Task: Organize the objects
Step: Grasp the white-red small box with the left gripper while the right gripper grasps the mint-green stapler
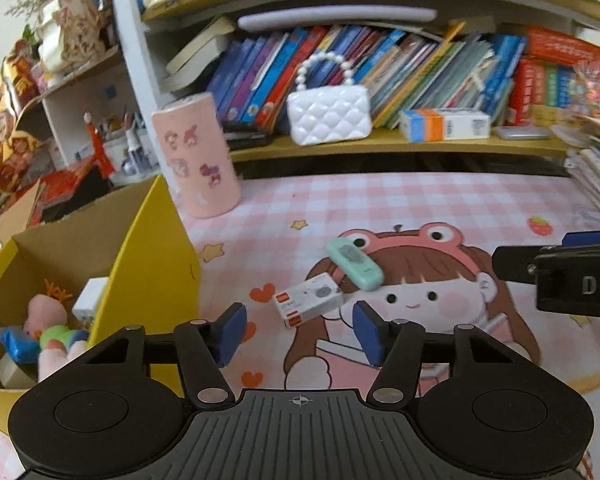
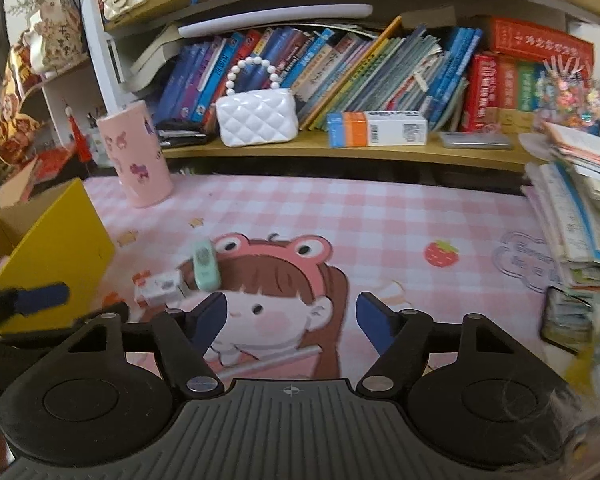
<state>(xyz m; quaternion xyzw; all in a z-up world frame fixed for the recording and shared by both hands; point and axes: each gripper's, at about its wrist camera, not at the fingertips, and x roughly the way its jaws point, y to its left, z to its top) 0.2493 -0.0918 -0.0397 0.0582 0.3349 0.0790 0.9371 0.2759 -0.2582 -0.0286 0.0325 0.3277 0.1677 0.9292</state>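
A small white box with orange ends lies on the pink cartoon desk mat, touching a mint-green oblong gadget. My left gripper is open and empty, its blue pads just short of the box. A yellow cardboard box at left holds plush toys and a white item. My right gripper is open and empty over the mat; the white box and mint gadget lie to its left. The left gripper's blue pad shows at the left edge.
A pink cylinder with stickers stands at the back left. A shelf carries books, a white quilted purse and an orange-and-white carton. A stack of books and papers sits at the right edge of the desk.
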